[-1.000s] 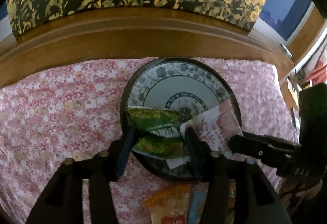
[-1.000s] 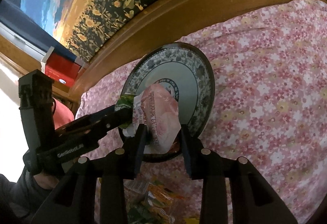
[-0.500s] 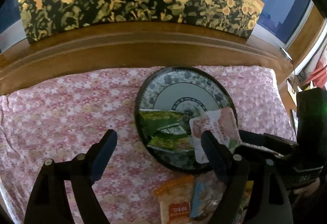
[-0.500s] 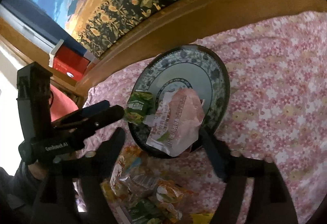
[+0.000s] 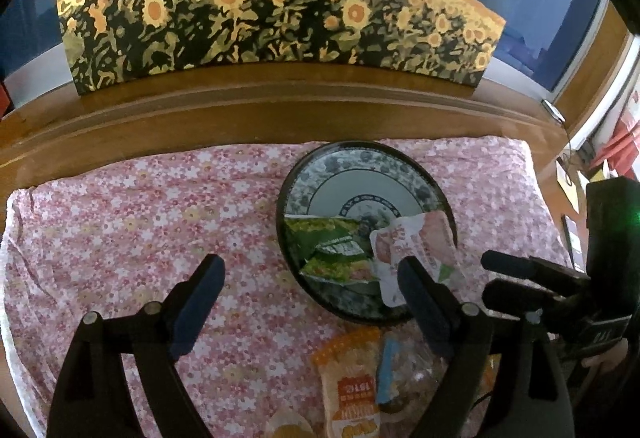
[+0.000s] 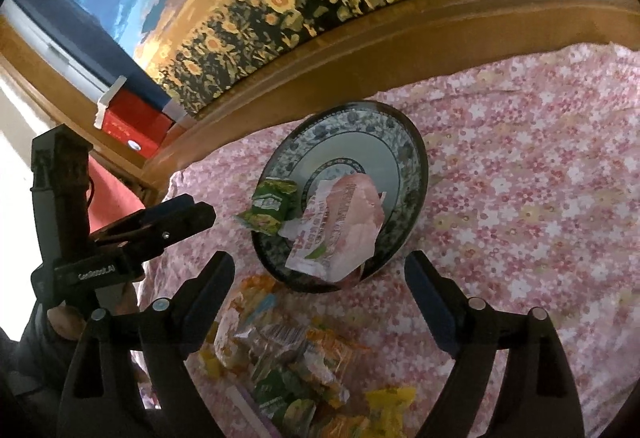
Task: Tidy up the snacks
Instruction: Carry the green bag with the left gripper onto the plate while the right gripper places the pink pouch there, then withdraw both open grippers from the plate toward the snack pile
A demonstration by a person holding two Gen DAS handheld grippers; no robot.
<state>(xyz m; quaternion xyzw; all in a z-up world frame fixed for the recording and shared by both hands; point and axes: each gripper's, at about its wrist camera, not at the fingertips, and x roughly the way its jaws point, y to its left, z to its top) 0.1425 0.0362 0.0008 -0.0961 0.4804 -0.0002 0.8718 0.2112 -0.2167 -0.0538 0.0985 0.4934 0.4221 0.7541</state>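
Note:
A blue-and-white patterned plate (image 5: pixel 332 164) (image 6: pixel 360 154) lies on the pink floral cloth. On its near half rest a green snack packet (image 5: pixel 328 250) (image 6: pixel 272 206) and a pink-and-white packet (image 5: pixel 416 238) (image 6: pixel 340 226) side by side. My left gripper (image 5: pixel 310 270) (image 6: pixel 200 210) hovers just short of the plate, its jaws opening, the pads clear of the green packet. My right gripper (image 6: pixel 320 266) (image 5: pixel 490 278) also hangs short of the plate, its jaws opening too, pressing on nothing. Below the plate lies a pile of loose snack packets (image 5: pixel 352 378) (image 6: pixel 288 358).
A wooden ledge (image 5: pixel 280 110) runs behind the cloth, with a sunflower painting (image 5: pixel 280 14) leaning on it. A red box (image 6: pixel 132 126) sits at the ledge's left end. Bare floral cloth (image 5: pixel 140 218) (image 6: pixel 520 198) spreads to both sides of the plate.
Both grippers let go of their packets, green from the left and pink from the right, which now lie on the plate. Both jaws spread wide and pulled back and up.

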